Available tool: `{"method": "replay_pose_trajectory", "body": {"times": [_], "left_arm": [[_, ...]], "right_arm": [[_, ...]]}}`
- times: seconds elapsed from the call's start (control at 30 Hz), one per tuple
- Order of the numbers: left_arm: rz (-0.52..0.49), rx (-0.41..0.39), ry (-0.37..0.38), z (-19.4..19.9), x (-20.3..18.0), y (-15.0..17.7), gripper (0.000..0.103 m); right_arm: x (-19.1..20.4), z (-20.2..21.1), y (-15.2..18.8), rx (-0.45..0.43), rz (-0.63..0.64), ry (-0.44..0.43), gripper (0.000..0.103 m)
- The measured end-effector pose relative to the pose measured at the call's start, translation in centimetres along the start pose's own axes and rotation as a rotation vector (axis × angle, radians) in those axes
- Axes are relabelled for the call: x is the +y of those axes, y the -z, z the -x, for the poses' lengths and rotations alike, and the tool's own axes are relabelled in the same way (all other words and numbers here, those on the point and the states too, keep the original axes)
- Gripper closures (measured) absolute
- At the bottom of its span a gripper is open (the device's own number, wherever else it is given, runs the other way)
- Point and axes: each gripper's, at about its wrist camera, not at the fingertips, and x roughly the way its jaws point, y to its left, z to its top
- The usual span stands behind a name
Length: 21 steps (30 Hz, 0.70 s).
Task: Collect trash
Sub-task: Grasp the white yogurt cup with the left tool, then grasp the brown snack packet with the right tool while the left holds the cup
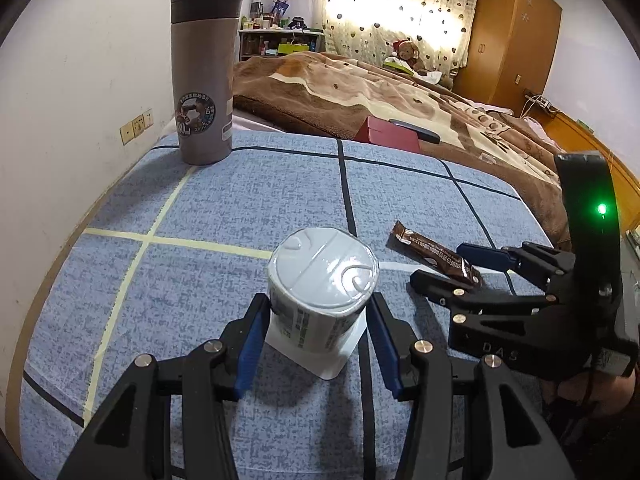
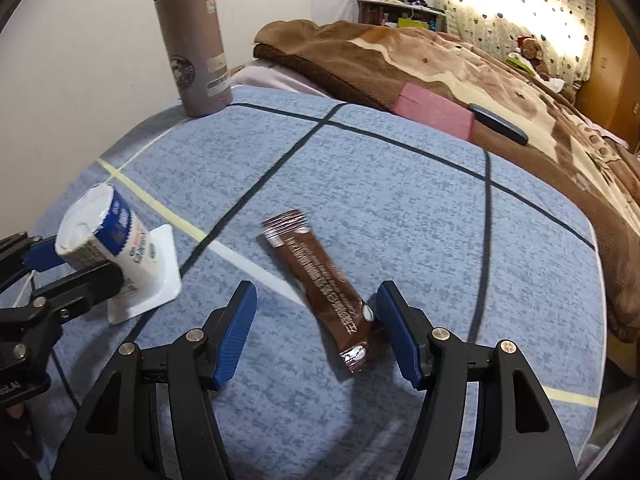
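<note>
The left gripper (image 1: 316, 340) has its jaws closed on an upside-down white yogurt cup (image 1: 320, 292); the blue pads press the cup's sides, and its square rim rests flat on the blue checked cloth (image 1: 240, 184) near the front edge of the surface. The right wrist view shows the same grip from the side, with the cup (image 2: 104, 240) pinched between the left gripper's fingers.

Just beside it, toward the right edge, the right gripper (image 2: 316, 332) stands with its jaws apart around a brown snack wrapper (image 2: 324, 292). The wrapper lies flat and slanted on the cloth; its near end sits close to the right-hand pad, while the left-hand pad is clear of it. The pads do not press it.

At the far left corner a tall grey flask (image 1: 204, 76) stands upright. Beyond the far edge lie a red box (image 1: 384, 136) and a dark remote (image 1: 416, 130) on a brown blanket (image 1: 360, 84).
</note>
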Motion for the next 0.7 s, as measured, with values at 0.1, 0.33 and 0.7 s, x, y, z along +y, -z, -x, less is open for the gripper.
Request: {"method": "replay_pose_trajectory", "body": {"times": [0.1, 0.33, 0.7], "left_arm": [[0.001, 0.000, 0.002, 0.0, 0.0, 0.0, 0.051], [0.010, -0.003, 0.005, 0.0, 0.1, -0.1, 0.051], [0.015, 0.009, 0.000, -0.4, 0.4, 0.0, 0.050]], "right_arm": [[0.5, 0.5, 0.3, -0.002, -0.001, -0.013, 0.064], [1.2, 0.3, -0.1, 0.017, -0.015, -0.003, 0.072], [1.2, -0.1, -0.4, -0.009, -0.059, 0.029, 0.075]]}}
